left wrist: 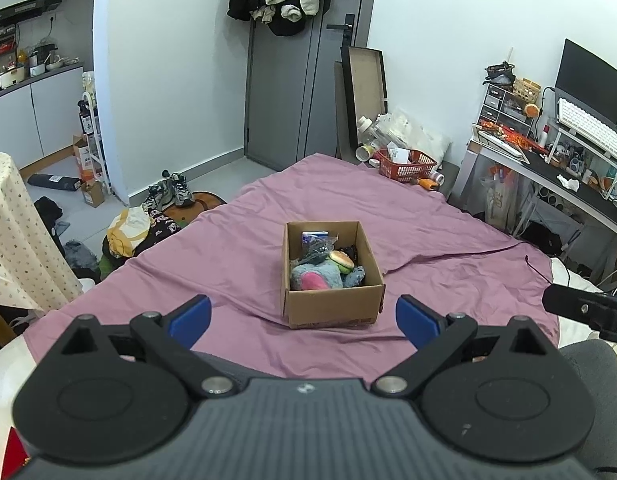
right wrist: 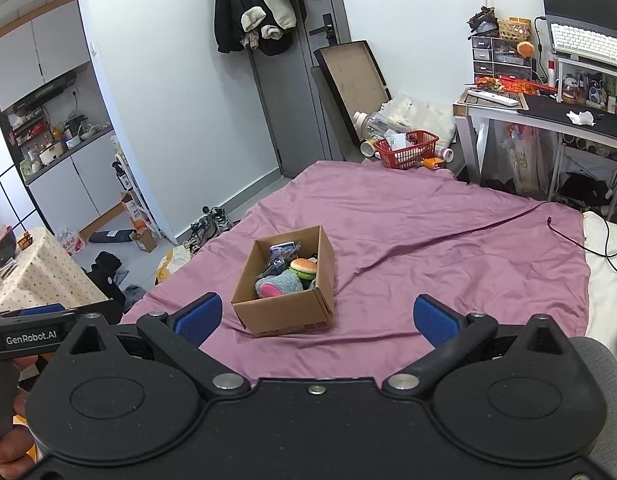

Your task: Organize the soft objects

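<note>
An open cardboard box [left wrist: 332, 306] stands on the purple bedsheet [left wrist: 428, 240]. It holds soft toys: a blue-and-pink plush [left wrist: 314, 278], a burger plush [left wrist: 342, 260] and dark packaged items. The box also shows in the right wrist view [right wrist: 284, 314], with the blue-and-pink plush [right wrist: 278, 285] and the burger plush [right wrist: 304, 267] inside. My left gripper [left wrist: 304, 320] is open and empty, just short of the box. My right gripper [right wrist: 318, 320] is open and empty, near the box's front right corner.
A red basket [left wrist: 406, 164] and bottles lie at the bed's far end. A desk [left wrist: 548, 168] with monitor and keyboard stands on the right. Shoes [left wrist: 170, 192], bags and clothes lie on the floor at left, by a cloth-covered table [left wrist: 12, 232].
</note>
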### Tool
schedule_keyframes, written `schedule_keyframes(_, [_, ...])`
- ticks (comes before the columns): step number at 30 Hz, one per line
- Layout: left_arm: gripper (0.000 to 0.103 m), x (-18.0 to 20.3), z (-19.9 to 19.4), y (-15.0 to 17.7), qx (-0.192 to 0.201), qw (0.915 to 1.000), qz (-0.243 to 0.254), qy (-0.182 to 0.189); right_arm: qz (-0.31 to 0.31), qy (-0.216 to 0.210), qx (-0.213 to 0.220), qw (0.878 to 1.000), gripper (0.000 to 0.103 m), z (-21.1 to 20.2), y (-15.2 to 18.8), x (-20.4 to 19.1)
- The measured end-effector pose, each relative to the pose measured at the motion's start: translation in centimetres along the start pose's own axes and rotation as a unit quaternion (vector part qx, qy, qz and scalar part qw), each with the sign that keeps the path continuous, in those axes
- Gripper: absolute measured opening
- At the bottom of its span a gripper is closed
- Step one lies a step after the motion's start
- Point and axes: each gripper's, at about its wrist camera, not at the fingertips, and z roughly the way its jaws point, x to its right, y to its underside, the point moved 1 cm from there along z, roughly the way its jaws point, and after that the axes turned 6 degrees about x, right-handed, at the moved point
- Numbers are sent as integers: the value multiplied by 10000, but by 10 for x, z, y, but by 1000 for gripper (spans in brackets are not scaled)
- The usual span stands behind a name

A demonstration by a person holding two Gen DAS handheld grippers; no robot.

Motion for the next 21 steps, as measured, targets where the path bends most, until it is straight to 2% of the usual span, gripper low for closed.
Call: schedule_keyframes(21, [98, -8, 5, -1, -63, 10000, -13, 24, -44, 47, -38, 10000, 103, 1, -4, 1])
